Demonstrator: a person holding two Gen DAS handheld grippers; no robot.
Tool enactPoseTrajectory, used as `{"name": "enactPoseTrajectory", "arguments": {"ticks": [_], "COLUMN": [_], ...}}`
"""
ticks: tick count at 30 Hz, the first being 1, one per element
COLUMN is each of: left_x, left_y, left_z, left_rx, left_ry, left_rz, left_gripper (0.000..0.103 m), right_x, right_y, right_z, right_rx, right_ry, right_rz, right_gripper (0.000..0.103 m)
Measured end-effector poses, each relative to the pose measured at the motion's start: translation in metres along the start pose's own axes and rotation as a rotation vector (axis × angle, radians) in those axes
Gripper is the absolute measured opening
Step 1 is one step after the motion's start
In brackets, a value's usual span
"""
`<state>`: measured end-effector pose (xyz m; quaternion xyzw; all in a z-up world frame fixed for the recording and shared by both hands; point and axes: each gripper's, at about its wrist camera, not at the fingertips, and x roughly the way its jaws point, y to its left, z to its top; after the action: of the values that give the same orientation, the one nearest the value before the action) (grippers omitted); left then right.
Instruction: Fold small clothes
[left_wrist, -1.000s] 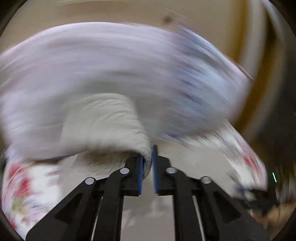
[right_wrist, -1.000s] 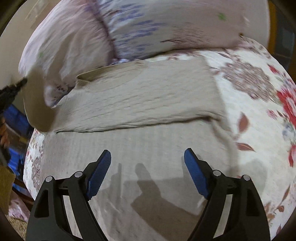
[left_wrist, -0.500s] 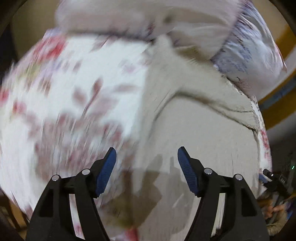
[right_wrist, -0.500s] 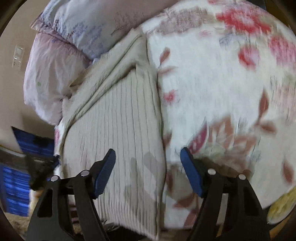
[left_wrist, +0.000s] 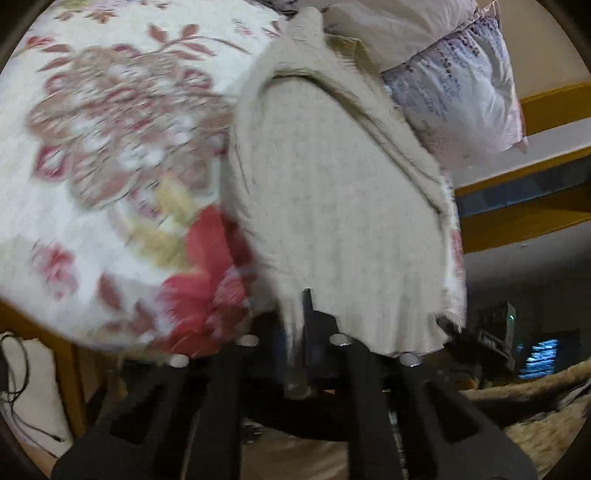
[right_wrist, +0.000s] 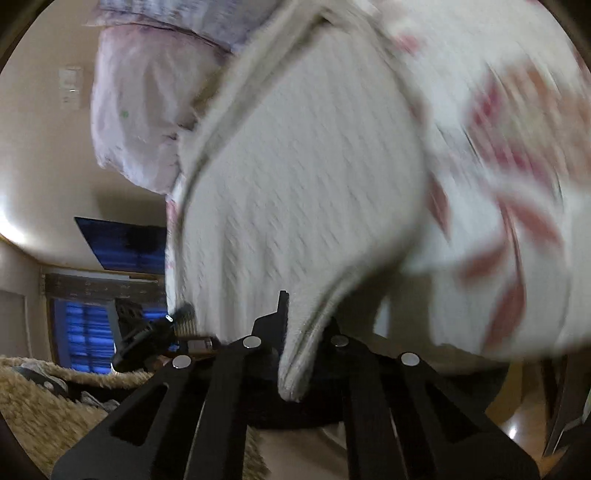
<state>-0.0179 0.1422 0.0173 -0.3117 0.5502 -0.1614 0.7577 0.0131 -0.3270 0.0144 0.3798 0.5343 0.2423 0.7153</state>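
A cream ribbed knit garment (left_wrist: 332, 192) lies on a floral bedspread (left_wrist: 103, 129), its far part folded over near the pillows. My left gripper (left_wrist: 297, 314) is shut on the garment's near edge at the bed's edge. In the right wrist view the same garment (right_wrist: 303, 177) fills the middle, and my right gripper (right_wrist: 295, 332) is shut on its near corner, which hangs down between the fingers. Both views are blurred by motion.
Pillows (left_wrist: 454, 85) lie at the head of the bed, also seen in the right wrist view (right_wrist: 144, 110). The bedspread (right_wrist: 509, 166) extends to the right. A shaggy rug (right_wrist: 37, 398) covers the floor below. A wooden bed frame (left_wrist: 517, 221) shows at right.
Half a second ago both grippers were open above the garment. Now both have dropped to the bed's near edge and shut on the garment's near edge.
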Motion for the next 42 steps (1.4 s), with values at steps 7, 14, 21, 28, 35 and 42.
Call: {"name": "enactPoseTrajectory", "arguments": {"ticks": [7,14,21,28,35,42], "left_x": [-0.020,0.018,0.064,0.088,0.095,0.212], "left_y": [-0.042,-0.027,0.017,-0.003,-0.130,-0.244], "left_z": [0.166,0.266,0.253,0.254,0.239,0.224], "left_rx": [0.110,0.003,-0.105,-0.179,-0.161,-0.209], "left_ry": [-0.272,-0.320,-0.154,-0.166,-0.207,0.119], "left_rz": [-0.150,0.052,0.002,-0.056,-0.307,-0.815], "left_gripper": [0.007,0.085,0.066,0.022,0.018,0.049], "right_x": [0.002,0.047,0.037,0.028,-0.008,-0.040], "right_y": [0.067,0.035,0.013,0.014,0.003,-0.018], "right_z": [0.156,0.235,0.193,0.189,0.186,0.211], "right_rx": [-0.181,0.087,0.063,0.032,-0.002,0.054], "right_ry": [-0.320,-0.328,-0.301,-0.280,-0.320,-0.394], "right_rz": [0.009,-0.093,-0.123,-0.117,-0.146,-0.167], "right_gripper": [0.007,0.073,0.084,0.084,0.084,0.084]}}
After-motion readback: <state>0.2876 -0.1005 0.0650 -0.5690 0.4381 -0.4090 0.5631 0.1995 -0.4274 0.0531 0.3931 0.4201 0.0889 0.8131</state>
